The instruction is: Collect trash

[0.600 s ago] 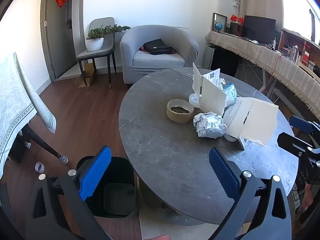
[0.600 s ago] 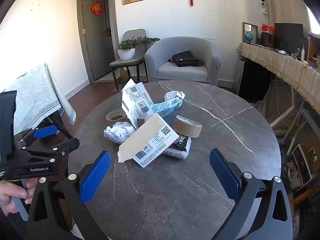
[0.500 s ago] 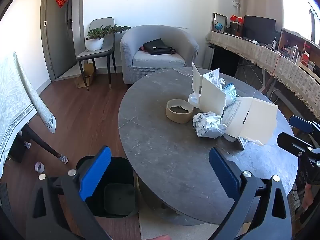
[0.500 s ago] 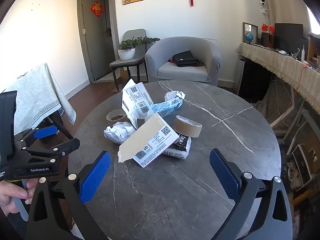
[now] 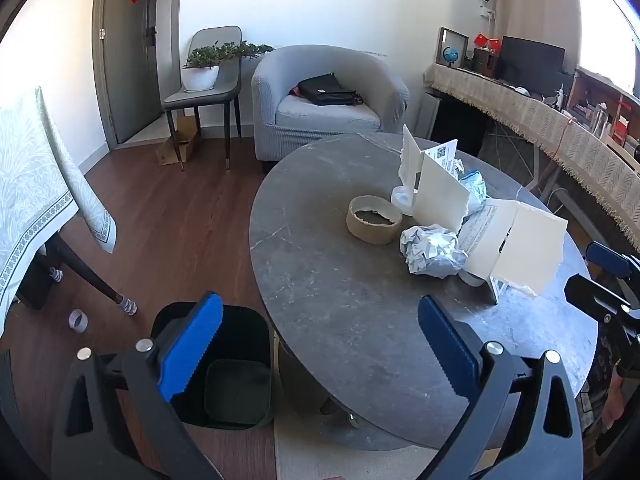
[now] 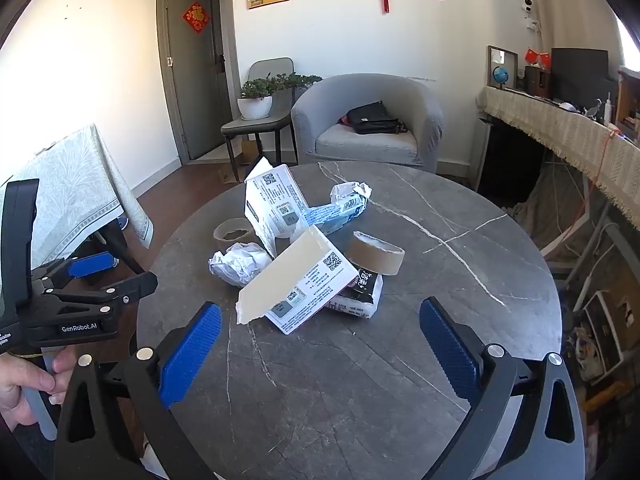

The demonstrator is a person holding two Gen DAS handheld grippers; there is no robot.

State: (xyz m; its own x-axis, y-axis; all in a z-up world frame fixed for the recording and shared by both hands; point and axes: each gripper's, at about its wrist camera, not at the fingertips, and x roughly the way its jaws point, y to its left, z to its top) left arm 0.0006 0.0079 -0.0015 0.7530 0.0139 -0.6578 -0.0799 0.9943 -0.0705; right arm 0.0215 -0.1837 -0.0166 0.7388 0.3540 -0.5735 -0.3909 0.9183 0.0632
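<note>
Your left gripper (image 5: 316,344) and right gripper (image 6: 320,344) gape wide, empty; mid-frame sit two tape rolls (image 6: 375,253), one crumpled paper ball (image 6: 240,263), one black bin (image 5: 236,376) lower left.

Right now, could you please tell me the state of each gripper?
Left gripper: open, holding nothing.
Right gripper: open, holding nothing.
</note>
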